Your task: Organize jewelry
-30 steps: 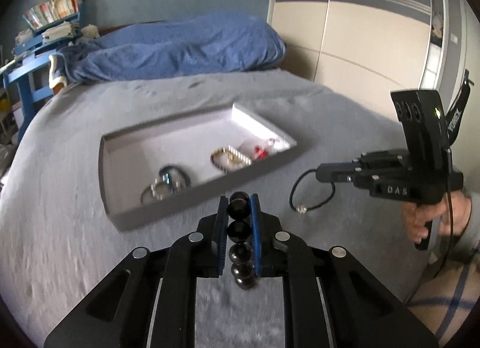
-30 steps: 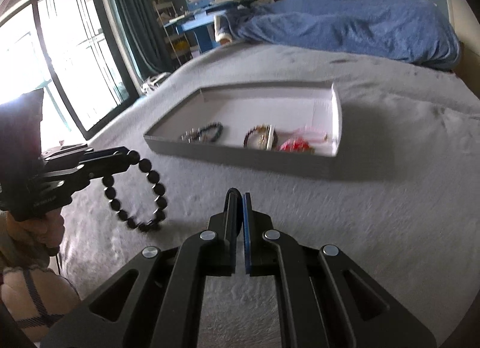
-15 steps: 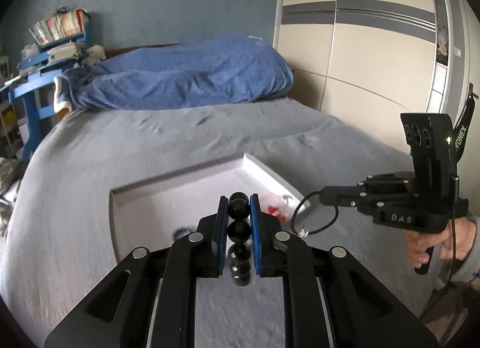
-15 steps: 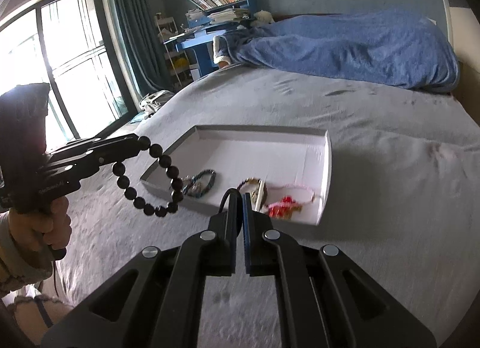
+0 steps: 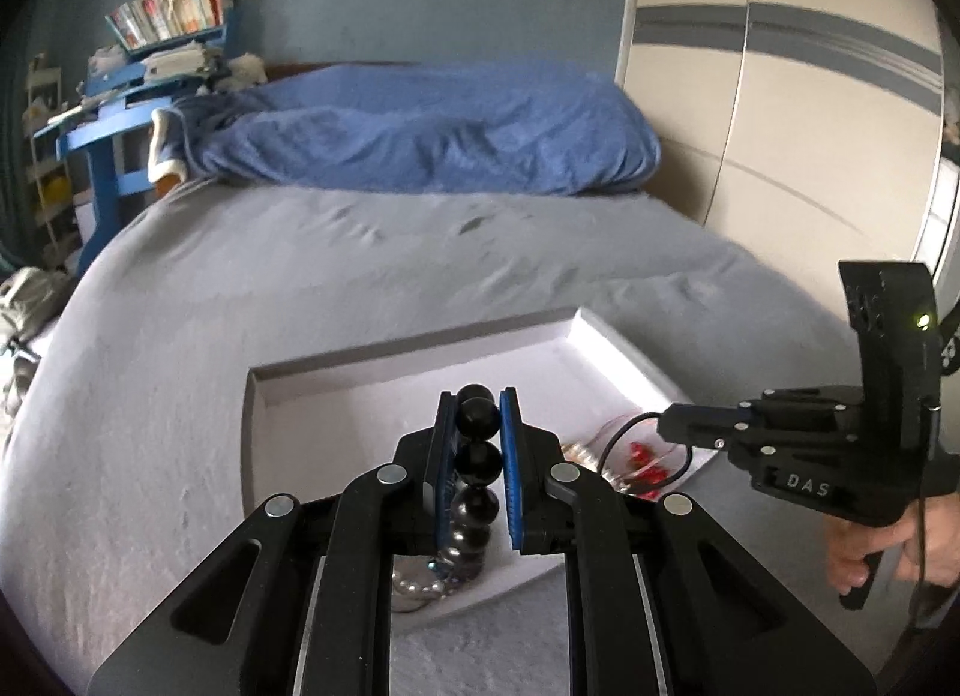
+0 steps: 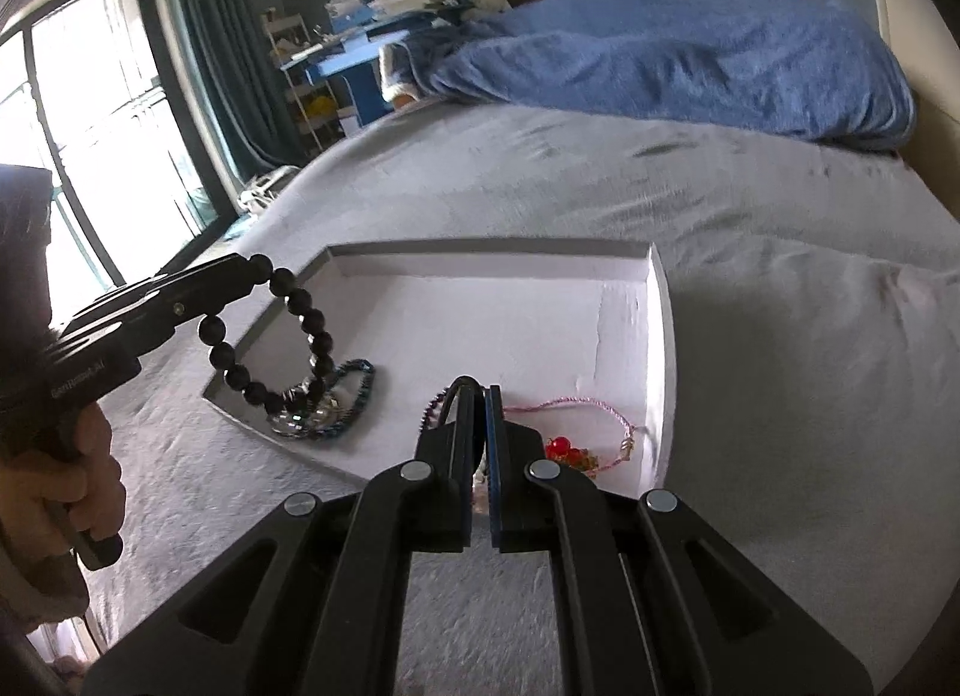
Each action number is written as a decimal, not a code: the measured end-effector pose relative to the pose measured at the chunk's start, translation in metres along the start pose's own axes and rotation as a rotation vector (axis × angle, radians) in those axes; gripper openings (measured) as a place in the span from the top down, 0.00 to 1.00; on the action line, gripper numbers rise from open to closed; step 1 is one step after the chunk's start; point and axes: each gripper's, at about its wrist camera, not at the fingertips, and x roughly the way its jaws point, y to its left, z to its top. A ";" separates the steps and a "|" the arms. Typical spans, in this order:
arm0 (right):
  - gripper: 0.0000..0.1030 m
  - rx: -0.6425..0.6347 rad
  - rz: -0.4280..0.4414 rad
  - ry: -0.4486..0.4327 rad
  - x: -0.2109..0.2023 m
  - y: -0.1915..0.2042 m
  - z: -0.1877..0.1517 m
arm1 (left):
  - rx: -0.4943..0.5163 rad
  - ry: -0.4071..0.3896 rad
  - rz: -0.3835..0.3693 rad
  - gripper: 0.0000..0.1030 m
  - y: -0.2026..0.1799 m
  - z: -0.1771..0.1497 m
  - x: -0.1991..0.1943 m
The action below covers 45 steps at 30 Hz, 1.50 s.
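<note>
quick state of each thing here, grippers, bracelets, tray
left gripper: shut on the black bead bracelet, which hangs over the tray
right gripper: shut on a thin black cord
tray: open, flat on the bed
pink cord bracelet: lying in the tray
blue bracelet: lying in the tray

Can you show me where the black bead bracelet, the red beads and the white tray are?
black bead bracelet (image 6: 316,326), right wrist view, a hanging bead.
red beads (image 6: 558,447), right wrist view, round bead.
white tray (image 6: 662,336), right wrist view, right wall.
</note>
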 end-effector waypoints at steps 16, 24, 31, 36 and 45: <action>0.55 -0.042 -0.040 -0.004 0.004 -0.002 -0.012 | 0.019 0.036 0.082 0.27 0.004 -0.026 0.009; 0.45 -0.048 -0.039 -0.070 -0.022 0.002 -0.021 | 0.005 -0.002 0.082 0.17 0.000 -0.032 -0.014; 0.33 -0.023 -0.037 -0.132 -0.044 0.005 -0.033 | -0.015 -0.044 0.100 0.10 -0.003 -0.042 -0.034; 0.23 -0.017 -0.049 -0.170 -0.055 0.007 -0.049 | -0.034 -0.060 0.120 0.07 -0.003 -0.053 -0.044; 0.11 -0.007 -0.074 -0.219 -0.072 0.012 -0.082 | -0.069 -0.086 0.149 0.06 -0.003 -0.082 -0.060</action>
